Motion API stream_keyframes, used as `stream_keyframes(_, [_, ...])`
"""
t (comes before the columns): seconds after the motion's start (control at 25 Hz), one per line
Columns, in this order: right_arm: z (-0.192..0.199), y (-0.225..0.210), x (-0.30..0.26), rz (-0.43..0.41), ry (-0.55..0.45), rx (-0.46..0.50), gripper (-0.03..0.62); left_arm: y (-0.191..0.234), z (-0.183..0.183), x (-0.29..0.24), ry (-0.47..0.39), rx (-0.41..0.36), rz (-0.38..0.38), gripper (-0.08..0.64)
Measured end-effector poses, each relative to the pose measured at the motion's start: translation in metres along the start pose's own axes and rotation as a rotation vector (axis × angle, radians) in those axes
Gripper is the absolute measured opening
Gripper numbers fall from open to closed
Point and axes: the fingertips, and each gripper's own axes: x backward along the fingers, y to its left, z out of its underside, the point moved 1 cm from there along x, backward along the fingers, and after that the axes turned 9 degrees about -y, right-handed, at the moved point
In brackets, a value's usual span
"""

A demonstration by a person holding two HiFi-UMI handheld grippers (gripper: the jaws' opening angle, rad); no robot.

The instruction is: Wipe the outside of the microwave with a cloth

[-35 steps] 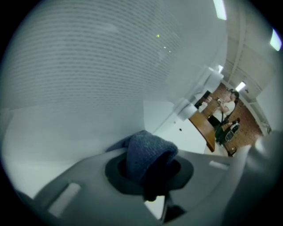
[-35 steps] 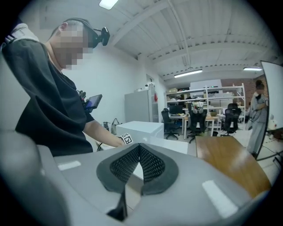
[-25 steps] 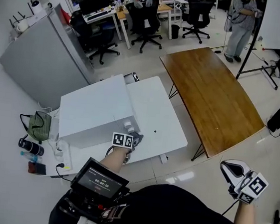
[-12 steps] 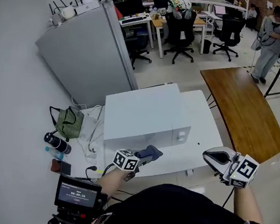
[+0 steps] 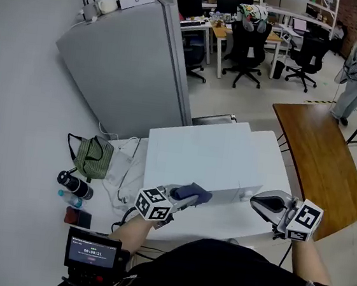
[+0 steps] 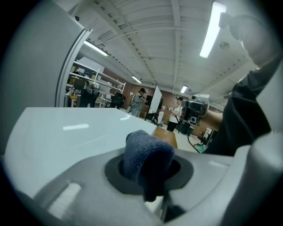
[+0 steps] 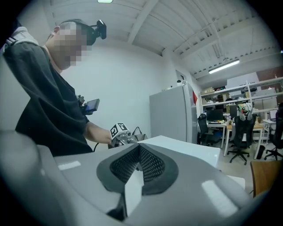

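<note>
left tongs: clamped on cloth; forearm forward | right tongs: jaws together; pointing left

Left claw with blue cloth at the white microwave front, right claw near its corner.

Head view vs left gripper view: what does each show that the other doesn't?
Head view only: the green bag left of the microwave, and the left tool's marker cube. Left gripper view only: the ceiling light strips, and the jaws shut on the cloth up close. Both: the cloth and the white microwave top.
</note>
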Motion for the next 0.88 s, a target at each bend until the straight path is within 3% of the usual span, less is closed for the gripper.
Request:
stream_keyframes(0.16, [0.010, -0.054, 0.023, -0.034, -0.002, 0.008, 0.006, -0.026, -0.032, -0.060, 0.007, 0.008, 0.130, 0.058])
stream_keyframes(0.24, [0.012, -0.085, 0.041, -0.045, -0.011, 0.006, 0.006, -0.034, -0.049, -0.089, 0.030, -0.008, 0.145, 0.058])
stream_keyframes(0.32, [0.010, -0.119, 0.056, -0.048, -0.034, -0.001, 0.006, -0.031, -0.067, -0.110, 0.032, -0.012, 0.120, 0.058])
stream_keyframes(0.48, [0.006, -0.169, 0.062, -0.049, -0.071, -0.012, 0.006, -0.004, -0.094, -0.124, 0.009, -0.011, -0.006, 0.058])
stream_keyframes(0.64, [0.004, -0.173, 0.046, -0.072, -0.085, -0.002, 0.006, 0.012, -0.103, -0.107, 0.020, -0.033, -0.057, 0.058])
stream_keyframes(0.88, [0.012, -0.143, 0.048, -0.009, -0.079, -0.010, 0.006, 0.015, -0.107, -0.084, -0.017, -0.098, -0.035, 0.058])
